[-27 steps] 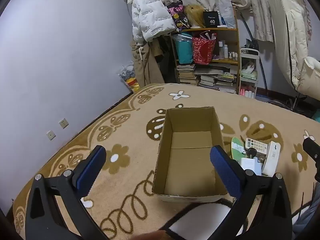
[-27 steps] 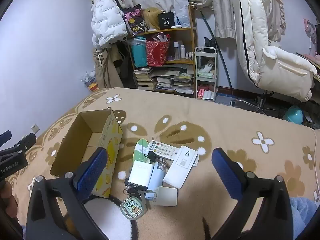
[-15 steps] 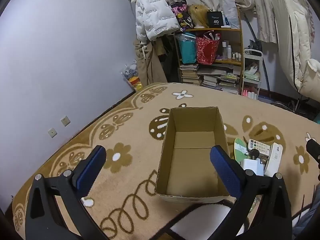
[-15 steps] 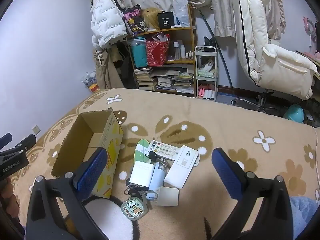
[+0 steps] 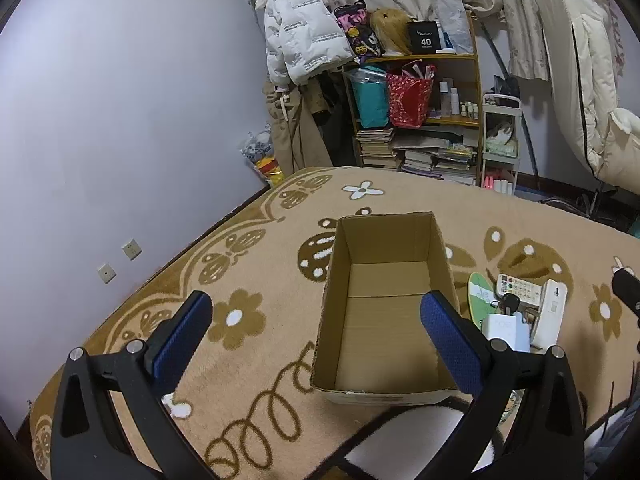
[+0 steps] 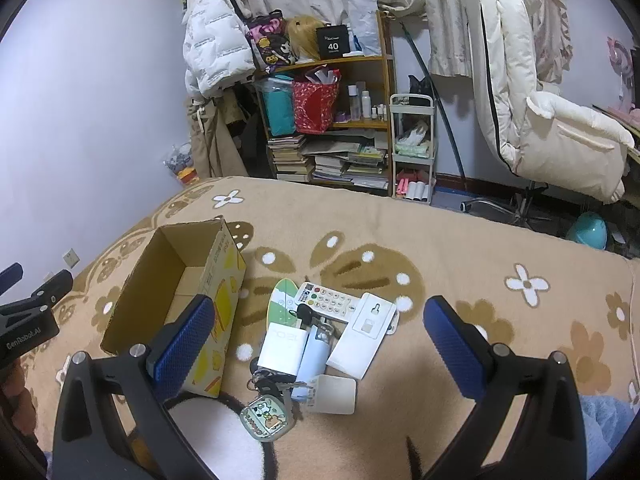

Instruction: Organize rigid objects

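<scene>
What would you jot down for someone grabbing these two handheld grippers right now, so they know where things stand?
Left gripper: open, empty, hanging over the cardboard box.
Right gripper: open, empty, above the pile.
Box: open-topped on the carpet, nothing visible inside.
Pile, just right of the box: remote control, white charger, flat white box, keys with a cartoon keychain, white card, green-and-white oval piece.
Done: nothing packed yet.
Left: probably move every item into the box.
</scene>
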Tool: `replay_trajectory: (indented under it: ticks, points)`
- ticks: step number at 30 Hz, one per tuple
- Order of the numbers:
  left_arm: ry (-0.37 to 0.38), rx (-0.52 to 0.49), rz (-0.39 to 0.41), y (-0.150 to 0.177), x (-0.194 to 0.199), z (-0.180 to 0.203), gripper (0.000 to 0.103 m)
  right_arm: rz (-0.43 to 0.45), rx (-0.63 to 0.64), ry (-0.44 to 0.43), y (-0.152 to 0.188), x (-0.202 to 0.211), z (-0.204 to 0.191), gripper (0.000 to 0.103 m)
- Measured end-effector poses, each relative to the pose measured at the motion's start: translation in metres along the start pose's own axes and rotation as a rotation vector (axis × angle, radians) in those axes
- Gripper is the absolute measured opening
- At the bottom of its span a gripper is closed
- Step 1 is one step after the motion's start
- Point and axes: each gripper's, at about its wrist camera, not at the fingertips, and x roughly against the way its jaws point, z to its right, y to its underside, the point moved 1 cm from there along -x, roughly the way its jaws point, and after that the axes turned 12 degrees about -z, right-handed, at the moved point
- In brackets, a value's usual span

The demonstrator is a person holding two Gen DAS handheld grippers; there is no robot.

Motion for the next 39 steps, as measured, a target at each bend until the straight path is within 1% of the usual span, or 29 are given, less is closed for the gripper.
replay_trajectory:
  ticks: [14, 18, 22, 29, 39]
  points:
    - [-0.002, -0.007, 0.004, -0.0004, 0.0001, -0.0018, 0.103, 0.0, 0.0, -0.003, -0.0005, 0.0007, -0.0031, 0.103]
    - [-0.018, -0.018, 0.01, 0.0006, 0.002, 0.0013, 0.103, -0.001, -0.001, -0.002, 0.0004, -0.0005, -0.0039, 0.103]
    - [-0.01, -0.02, 0.015, 0.0, 0.0033, 0.0015, 0.103, 0.009, -0.011, -0.013, -0.0002, 0.0042, 0.0, 0.103]
    - [-0.023, -0.023, 0.01, -0.0013, 0.0028, 0.0021, 0.103, 0.006, -0.014, -0.015, -0.0011, 0.0061, 0.0018, 0.103]
    - [-0.015, -0.017, -0.002, -0.0015, 0.0024, 0.0033, 0.103, 0.008, -0.011, -0.009, -0.0005, 0.005, 0.0018, 0.103]
